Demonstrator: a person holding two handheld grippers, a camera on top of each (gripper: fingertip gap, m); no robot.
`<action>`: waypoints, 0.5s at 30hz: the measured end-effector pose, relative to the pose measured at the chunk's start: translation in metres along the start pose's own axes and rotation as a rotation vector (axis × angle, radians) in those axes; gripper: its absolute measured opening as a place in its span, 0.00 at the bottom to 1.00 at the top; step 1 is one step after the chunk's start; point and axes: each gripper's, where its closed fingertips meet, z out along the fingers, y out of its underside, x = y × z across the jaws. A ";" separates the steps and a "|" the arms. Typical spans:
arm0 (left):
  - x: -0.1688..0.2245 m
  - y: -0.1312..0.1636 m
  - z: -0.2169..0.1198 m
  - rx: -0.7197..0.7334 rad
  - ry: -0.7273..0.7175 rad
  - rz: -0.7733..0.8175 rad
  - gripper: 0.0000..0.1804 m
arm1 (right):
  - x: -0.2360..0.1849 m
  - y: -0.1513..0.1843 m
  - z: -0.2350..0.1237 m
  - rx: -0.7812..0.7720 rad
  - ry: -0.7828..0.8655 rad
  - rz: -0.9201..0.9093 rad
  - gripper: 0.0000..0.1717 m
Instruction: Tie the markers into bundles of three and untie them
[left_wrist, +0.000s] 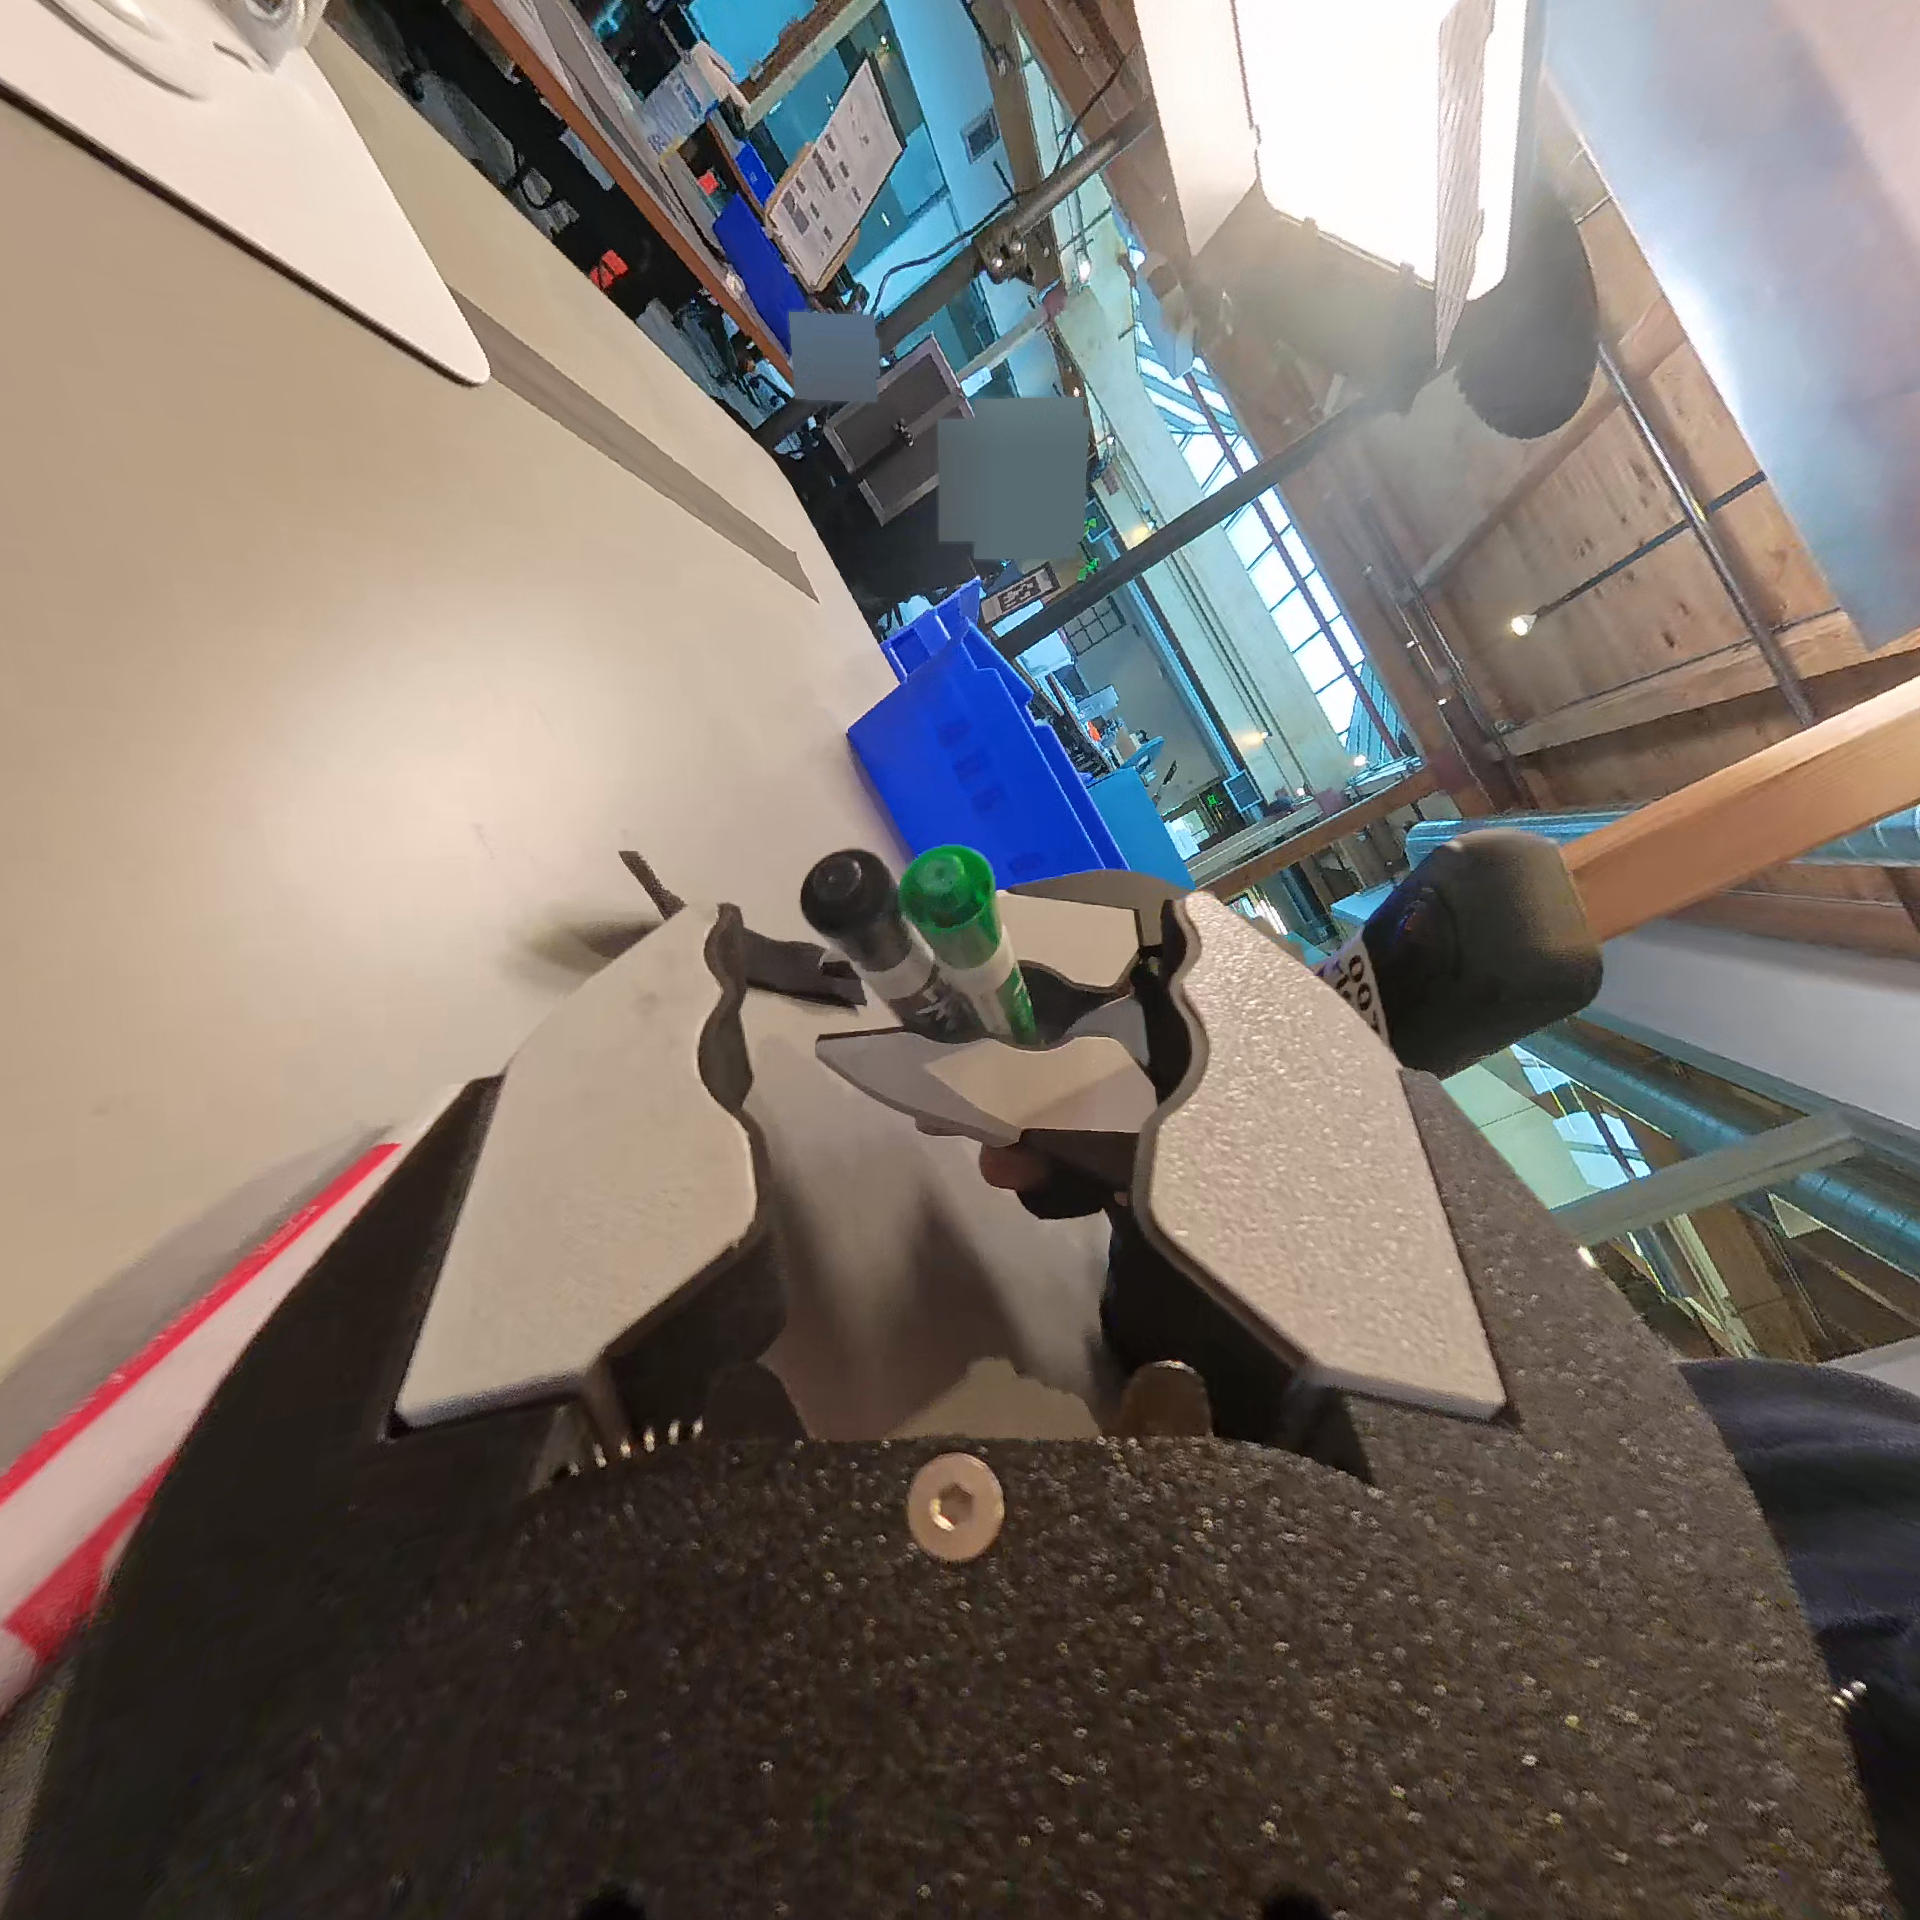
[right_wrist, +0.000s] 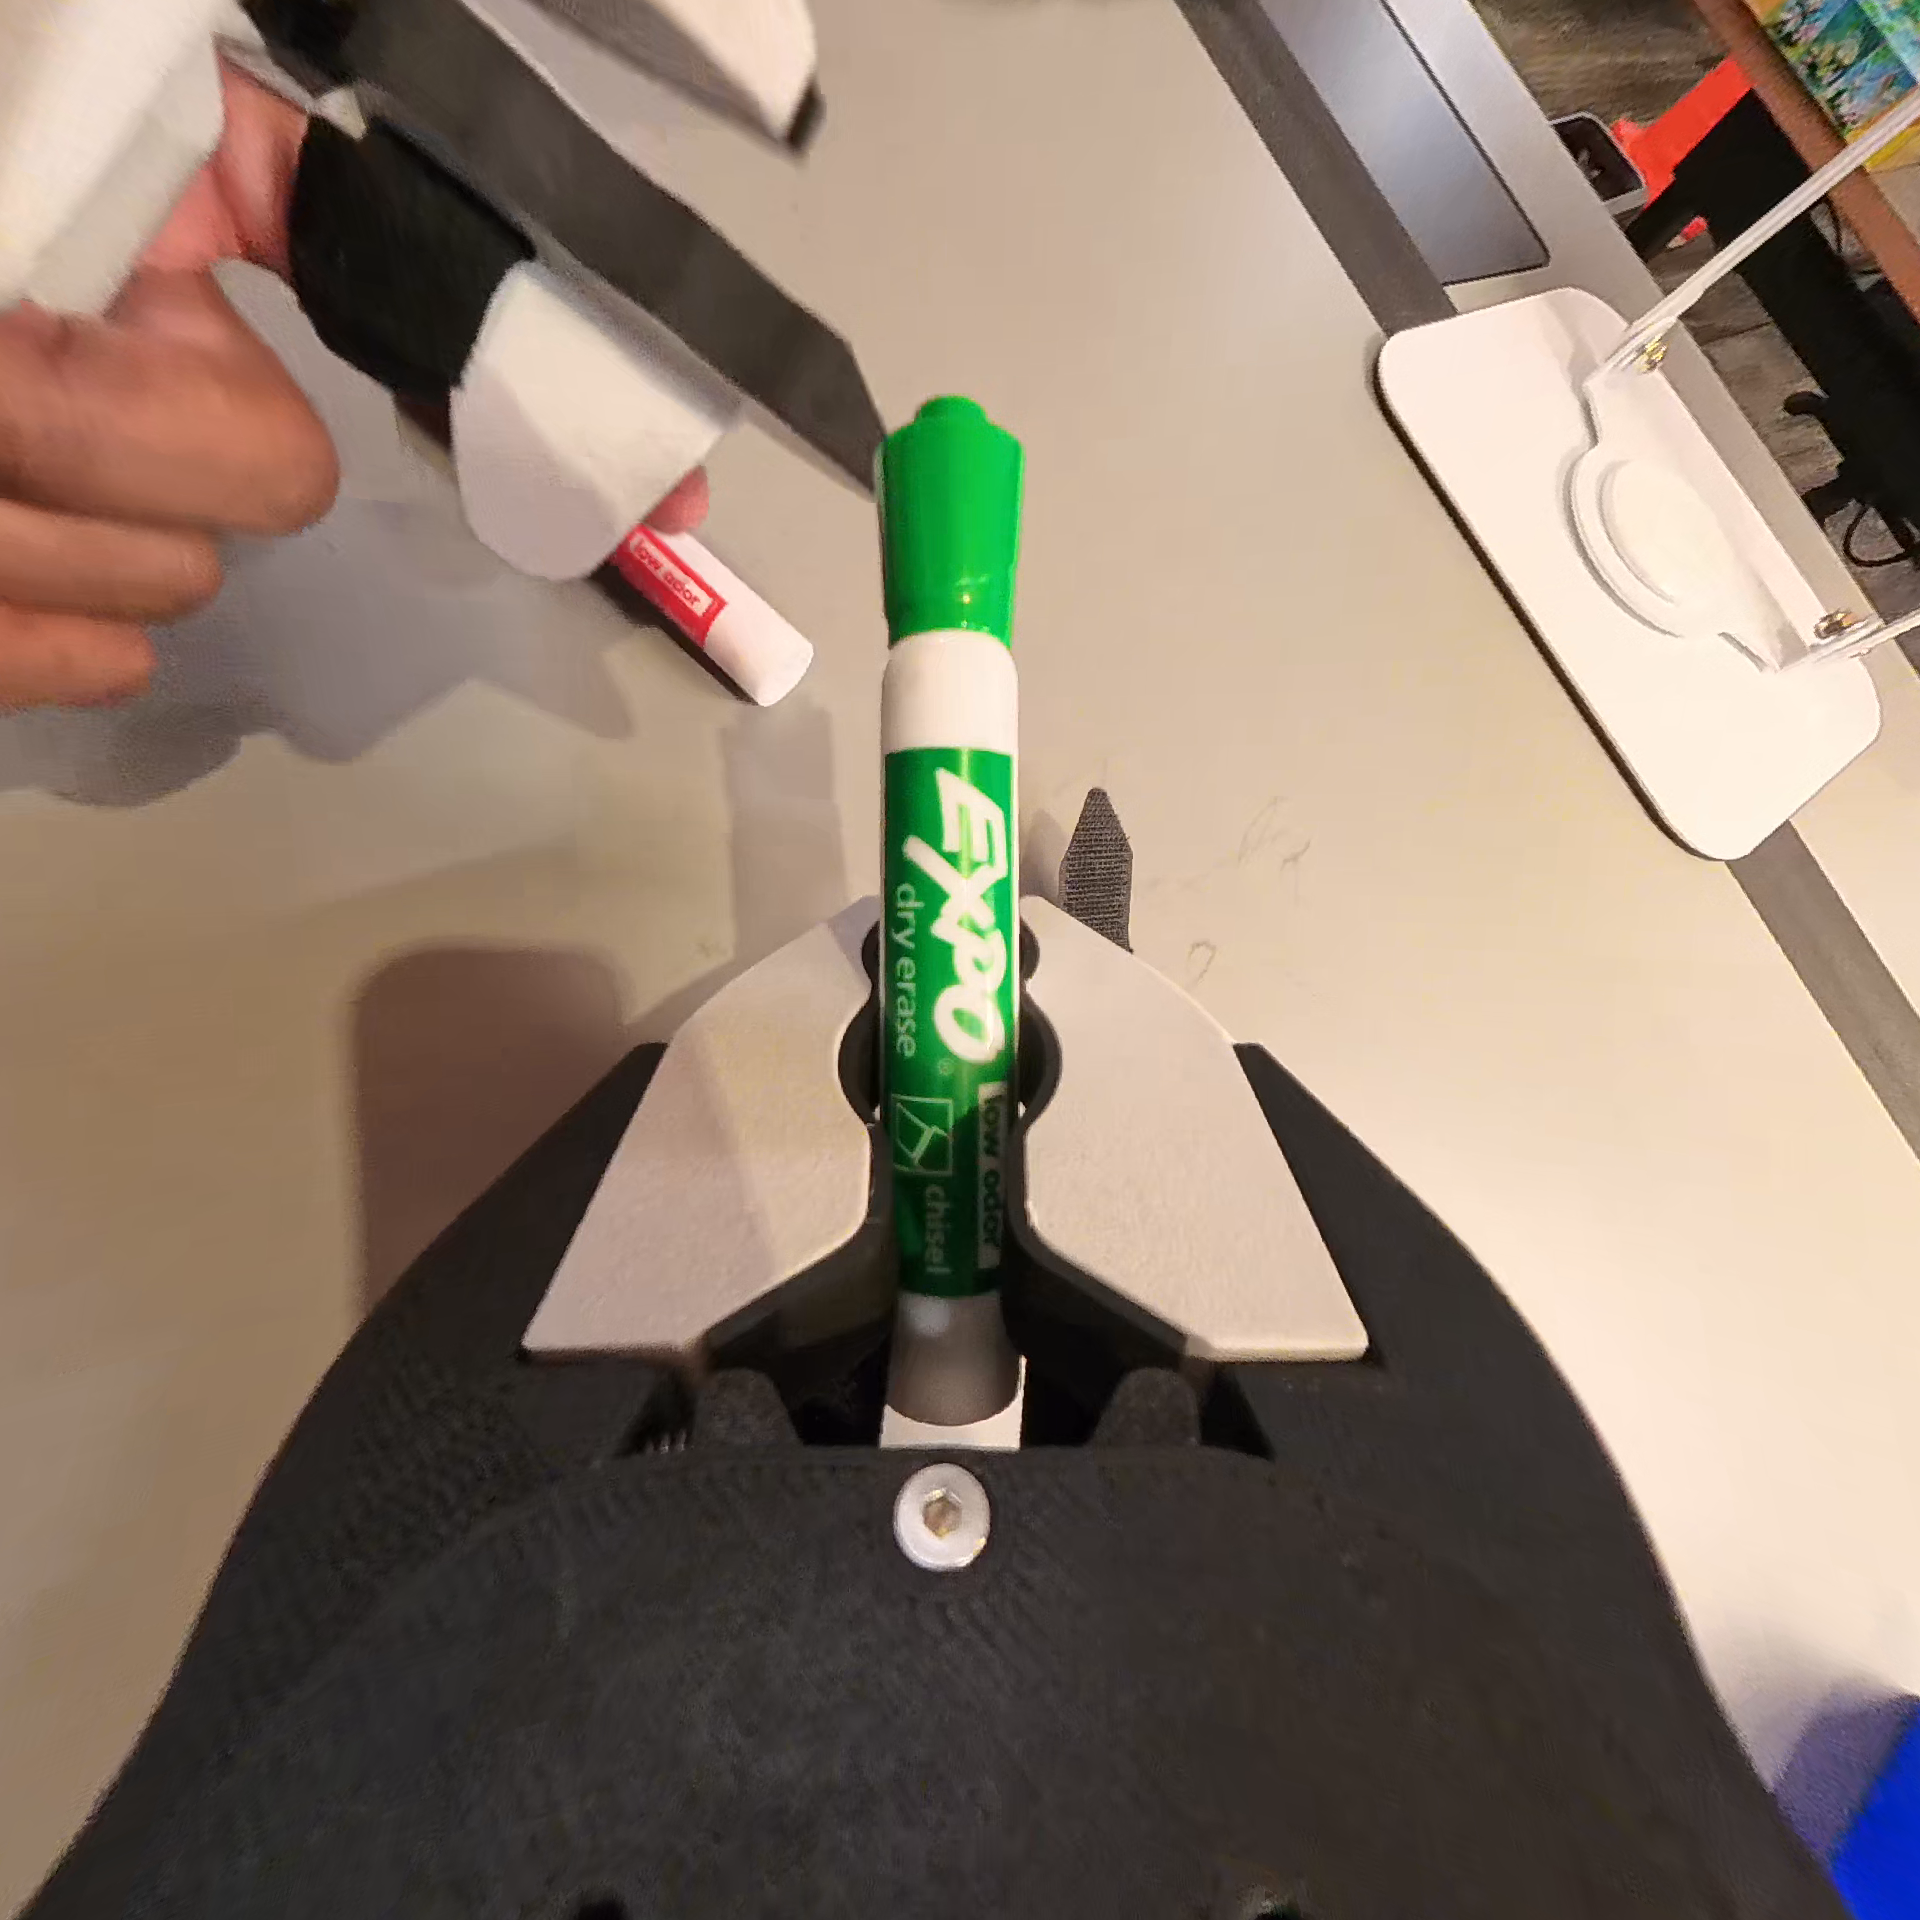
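Note:
My right gripper is shut on a green marker that points forward above the table. In the left wrist view a black marker sits beside the green marker between the same right fingers. My left gripper is open, with the right gripper's tips and both markers between its wide-apart fingers, not touching them. A black strap lies on the table under the markers and also shows in the left wrist view. A red marker lies on the table by a left finger.
A blue bin stands at the table's edge beyond the markers. A white lamp base sits at the right, and shows in the left wrist view. A hand holds the left gripper. Red-and-white tape runs along the near edge. The grippers' ends are close to 8 cm from one another. The black strap is about 5 cm from my right fingertips.

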 end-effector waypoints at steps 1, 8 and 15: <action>-0.001 0.003 0.002 -0.006 -0.003 0.001 0.43 | 0.000 -0.001 0.000 0.001 0.000 0.004 0.11; 0.002 0.014 0.011 -0.012 0.004 0.019 0.42 | -0.008 -0.005 -0.002 0.015 -0.011 0.000 0.11; 0.005 0.017 0.015 0.002 0.013 0.050 0.42 | -0.017 -0.008 0.002 0.020 -0.025 -0.004 0.11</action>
